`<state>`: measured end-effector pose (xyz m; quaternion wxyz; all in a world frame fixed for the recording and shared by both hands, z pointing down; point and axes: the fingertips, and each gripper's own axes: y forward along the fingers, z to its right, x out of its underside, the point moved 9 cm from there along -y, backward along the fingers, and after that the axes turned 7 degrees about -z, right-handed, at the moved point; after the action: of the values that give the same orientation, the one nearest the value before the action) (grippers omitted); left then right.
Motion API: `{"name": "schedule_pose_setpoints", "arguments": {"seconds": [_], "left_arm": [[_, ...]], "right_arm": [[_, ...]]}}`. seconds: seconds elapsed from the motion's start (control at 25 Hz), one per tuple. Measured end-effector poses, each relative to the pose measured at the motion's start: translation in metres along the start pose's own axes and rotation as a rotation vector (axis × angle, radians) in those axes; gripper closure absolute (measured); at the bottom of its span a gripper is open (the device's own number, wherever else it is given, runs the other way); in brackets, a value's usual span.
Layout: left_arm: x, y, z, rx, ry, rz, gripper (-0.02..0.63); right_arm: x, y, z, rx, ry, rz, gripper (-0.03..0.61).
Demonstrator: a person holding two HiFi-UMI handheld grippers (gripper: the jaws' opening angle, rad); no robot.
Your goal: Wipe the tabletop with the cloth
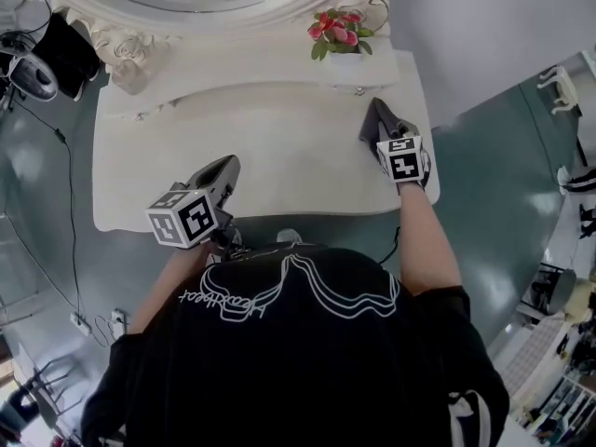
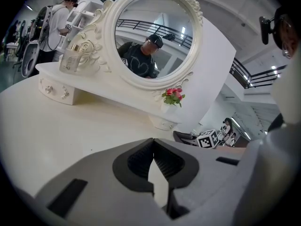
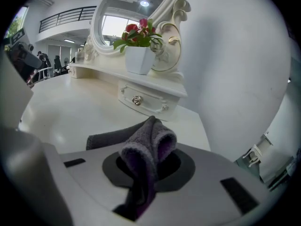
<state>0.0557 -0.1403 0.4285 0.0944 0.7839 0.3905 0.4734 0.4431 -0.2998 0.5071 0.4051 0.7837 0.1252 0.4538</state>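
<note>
Cloth (image 3: 149, 142), dark grey and folded into a loop, stood pinched between the jaws of the right tongs (image 3: 148, 166), which were clamped on its doubled middle. A flat tail of it trailed out ahead and to the left of those jaws onto the tabletop (image 3: 70, 112). Gripping it by the fold probably left enough loose fabric underneath to drag across the surface. Just beyond the right tongs stood the low drawer unit (image 3: 146, 100) with a white pot of pink flowers (image 3: 138, 55) on top. That put the cloth at the far right corner of the table, likely a starting edge for a pass.

Left tongs (image 2: 153, 161) hung over the near left part of the tabletop, well apart from the right pair. Their jaws were together at the tips with nothing between them, and only pale table showed through the slit lower down. They seemed idle, held clear of the wiping path. Ahead of them rose the oval mirror (image 2: 155, 36). Wiping looked barely under way: most of the bare surface lay to the left of the right tongs, between the two pairs.
</note>
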Motion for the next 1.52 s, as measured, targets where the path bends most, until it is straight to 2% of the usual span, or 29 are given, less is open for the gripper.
{"name": "schedule_pose_setpoints", "arguments": {"seconds": [0.48,1.12,1.32,1.4,1.52], "left_arm": [[0.002,0.006,0.013,0.013,0.033,0.02,0.609],[0.006,-0.012,0.008,-0.016,0.006,0.062,0.609],[0.005,-0.029,-0.009,-0.036,-0.008,0.083,0.609],[0.007,-0.034,-0.015,-0.034,-0.016,0.085,0.609],[0.01,-0.042,-0.023,-0.016,-0.025,0.073,0.609]], "right_arm": [[0.031,-0.01,0.049,0.1,0.039,-0.048,0.526],[0.051,-0.013,0.088,0.21,0.132,-0.118,0.526],[0.054,-0.023,0.085,0.297,0.156,-0.105,0.526],[0.048,-0.034,0.077,0.324,0.156,-0.066,0.526],[0.03,-0.055,0.056,0.32,0.134,0.01,0.526]]}}
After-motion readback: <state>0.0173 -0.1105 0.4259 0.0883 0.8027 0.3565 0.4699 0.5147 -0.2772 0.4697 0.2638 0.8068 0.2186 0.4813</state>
